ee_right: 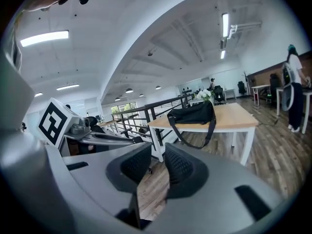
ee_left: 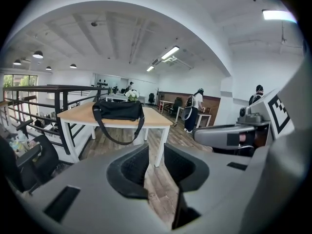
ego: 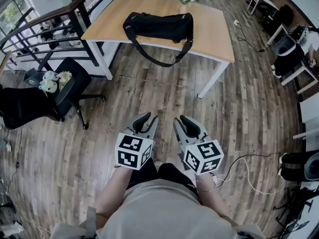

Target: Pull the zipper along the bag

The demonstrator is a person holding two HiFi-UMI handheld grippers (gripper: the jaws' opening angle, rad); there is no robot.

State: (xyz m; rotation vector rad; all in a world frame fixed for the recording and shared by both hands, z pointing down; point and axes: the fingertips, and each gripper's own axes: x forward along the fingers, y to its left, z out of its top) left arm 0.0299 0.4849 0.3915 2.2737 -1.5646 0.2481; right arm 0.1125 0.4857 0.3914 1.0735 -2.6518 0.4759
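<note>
While both claws stand open and empty, the bag is well ahead of you.
Your left gripper (ego: pixel 146 123) and right gripper (ego: pixel 185 125) hold nothing; only floor shows between their jaws. The black soft fabric duffel bag (ego: pixel 159 25) lies on the pale wooden table with white legs (ego: pixel 215 36), and its long strap (ego: pixel 160 61) hangs over the near edge. Walk closer first, then look for the zipper, which is not visible from here. The brown plank floor (ego: pixel 149 96) ahead is open, but mind the black metal railing (ego: pixel 55 21) and the black office chair (ego: pixel 70 88) at your left.

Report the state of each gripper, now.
Left gripper: open, nothing between its jaws.
Right gripper: open, nothing between its jaws.
</note>
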